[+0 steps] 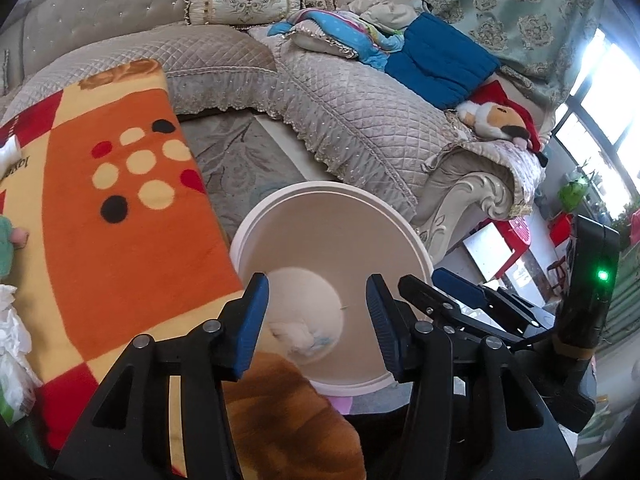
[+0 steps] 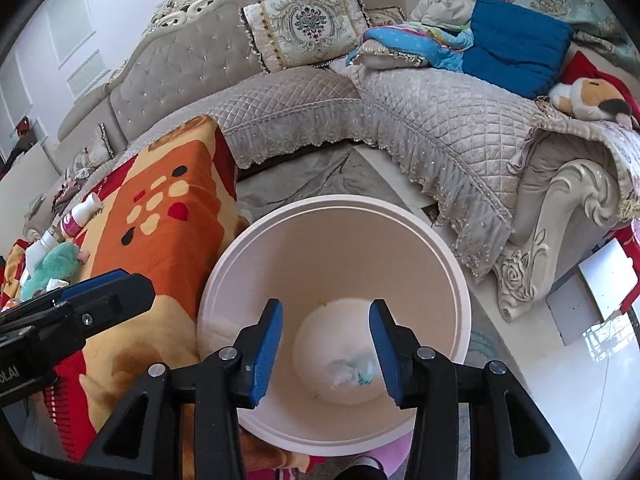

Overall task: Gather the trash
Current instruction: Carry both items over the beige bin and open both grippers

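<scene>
Nearest in both wrist views, the left gripper (image 1: 318, 312) and the right gripper (image 2: 326, 344) hang side by side over the mouth of a pale bin (image 2: 452, 264), each with its blue pads partly apart and nothing between them. At the bottom of the bin lies a crumpled white tissue (image 2: 354, 366) with a trace of blue, so at least one piece of trash appears to be collected already. Just left of the bin is a table under an orange patterned cloth (image 1: 120, 208). On its far left side, well apart from the bin, more likely trash remains: a wad of white tissue (image 1: 12, 332), a small white and pink bottle (image 2: 82, 214), and beside it a green plush toy (image 2: 56, 268), which may not be trash. Beyond stands a quilted sofa (image 2: 304, 100). The job looks partly done, with several items left.
</scene>
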